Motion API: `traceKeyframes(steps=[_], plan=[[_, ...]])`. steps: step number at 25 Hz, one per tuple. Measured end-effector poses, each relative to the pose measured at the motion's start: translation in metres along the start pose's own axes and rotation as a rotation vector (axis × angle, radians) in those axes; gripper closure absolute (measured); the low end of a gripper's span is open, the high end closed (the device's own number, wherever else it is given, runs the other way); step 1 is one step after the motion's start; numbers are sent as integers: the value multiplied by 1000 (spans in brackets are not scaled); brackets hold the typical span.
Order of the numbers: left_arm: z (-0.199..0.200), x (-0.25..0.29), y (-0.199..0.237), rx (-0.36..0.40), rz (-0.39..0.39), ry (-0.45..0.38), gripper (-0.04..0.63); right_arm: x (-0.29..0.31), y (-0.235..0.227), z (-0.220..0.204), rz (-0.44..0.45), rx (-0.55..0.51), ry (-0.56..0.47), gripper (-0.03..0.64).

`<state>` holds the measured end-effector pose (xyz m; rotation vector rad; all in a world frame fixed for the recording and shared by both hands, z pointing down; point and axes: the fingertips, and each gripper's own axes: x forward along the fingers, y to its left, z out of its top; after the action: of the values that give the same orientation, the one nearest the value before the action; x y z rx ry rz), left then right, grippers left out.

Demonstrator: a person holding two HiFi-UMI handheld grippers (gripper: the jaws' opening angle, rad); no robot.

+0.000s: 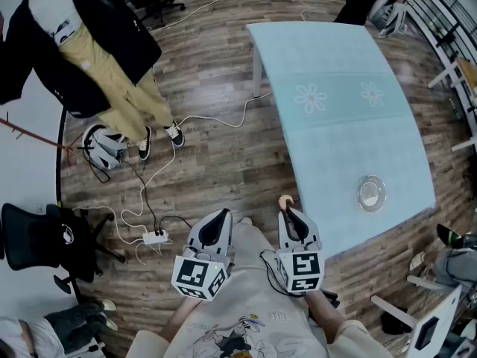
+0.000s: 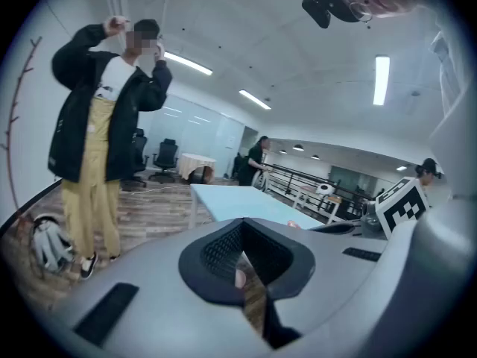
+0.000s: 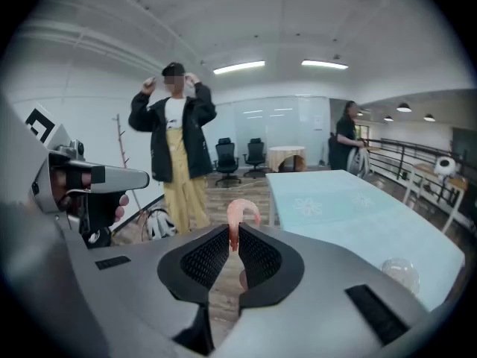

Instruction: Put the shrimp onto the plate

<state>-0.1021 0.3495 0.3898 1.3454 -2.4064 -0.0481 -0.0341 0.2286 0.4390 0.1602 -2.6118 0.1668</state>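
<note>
A pink curled shrimp point(image 3: 237, 218) sticks up from the tips of my right gripper point(image 3: 233, 237), which is shut on it. In the head view the shrimp point(image 1: 285, 200) and right gripper point(image 1: 288, 212) hang over the wooden floor, just short of the light blue table's point(image 1: 335, 88) near corner. A small clear glass plate point(image 1: 370, 194) sits near that table end; the right gripper view shows the plate point(image 3: 400, 271) low on the right. My left gripper point(image 1: 221, 216) is held beside the right one, shut with nothing in it point(image 2: 242, 237).
A person in a black jacket and yellow trousers point(image 1: 97, 43) stands on the floor to the left. Cables and a power strip point(image 1: 155, 237) lie on the floor ahead of me. A black office chair point(image 1: 45, 237) is at left, a white chair point(image 1: 428, 327) at lower right.
</note>
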Motion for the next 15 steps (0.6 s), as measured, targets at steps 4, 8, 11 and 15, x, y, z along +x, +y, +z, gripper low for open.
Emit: traceKeyframes(steps=[4, 8, 11, 15], plan=[[20, 43, -17, 43, -136, 50, 595, -11, -26, 28, -117, 93, -80, 557], [15, 90, -52, 99, -373, 155, 595, -31, -61, 22, -329, 221, -100, 557], [13, 113, -84, 145, -576, 214, 595, -54, -76, 4, -506, 320, -81, 557], [10, 124, -126, 192, -776, 274, 595, -86, -82, -9, -665, 434, -110, 557]])
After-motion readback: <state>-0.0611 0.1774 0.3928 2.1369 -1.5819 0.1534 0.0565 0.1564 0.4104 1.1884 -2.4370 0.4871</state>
